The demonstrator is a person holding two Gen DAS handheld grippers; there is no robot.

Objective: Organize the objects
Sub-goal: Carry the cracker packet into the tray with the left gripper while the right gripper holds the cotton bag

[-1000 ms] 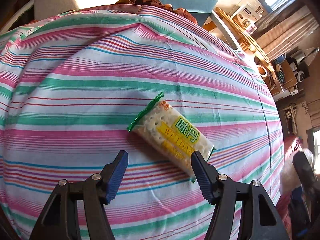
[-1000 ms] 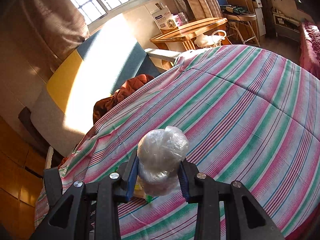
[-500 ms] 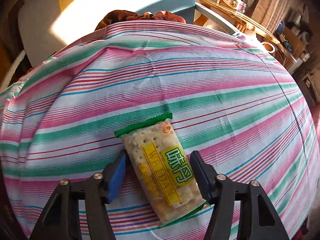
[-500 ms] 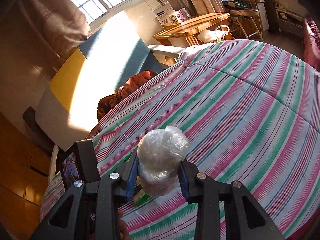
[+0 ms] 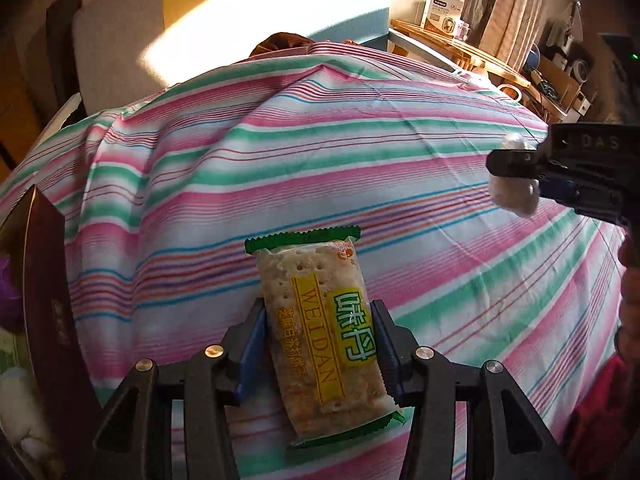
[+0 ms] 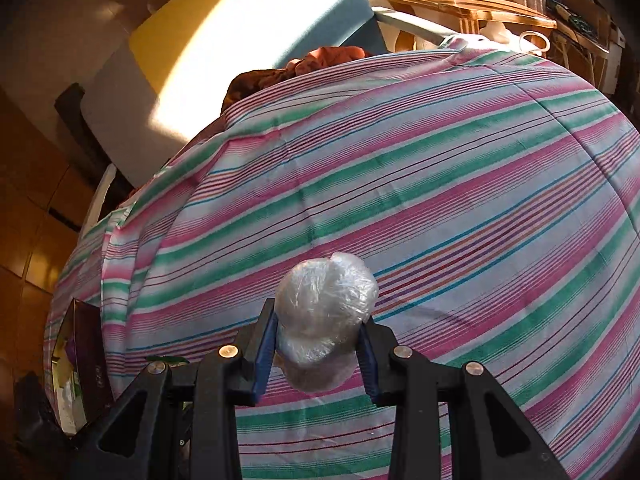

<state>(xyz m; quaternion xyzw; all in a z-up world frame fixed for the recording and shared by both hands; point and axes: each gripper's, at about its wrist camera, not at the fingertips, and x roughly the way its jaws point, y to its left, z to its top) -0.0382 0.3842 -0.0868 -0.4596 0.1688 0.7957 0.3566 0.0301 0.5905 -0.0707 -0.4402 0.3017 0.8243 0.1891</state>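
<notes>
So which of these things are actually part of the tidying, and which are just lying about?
Part of the job:
- cracker packet, between the left fingers
- plastic-wrapped ball, in the right fingers
- dark box at the bed's edge, probably

Just lying about:
- striped bedspread
- brown cloth
- wooden table

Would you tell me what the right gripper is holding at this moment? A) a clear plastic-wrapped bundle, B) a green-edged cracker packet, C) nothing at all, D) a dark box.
A: in the right wrist view the right gripper has both blue pads pressed against a clear plastic-wrapped bundle, held above the striped bedcover.
</notes>
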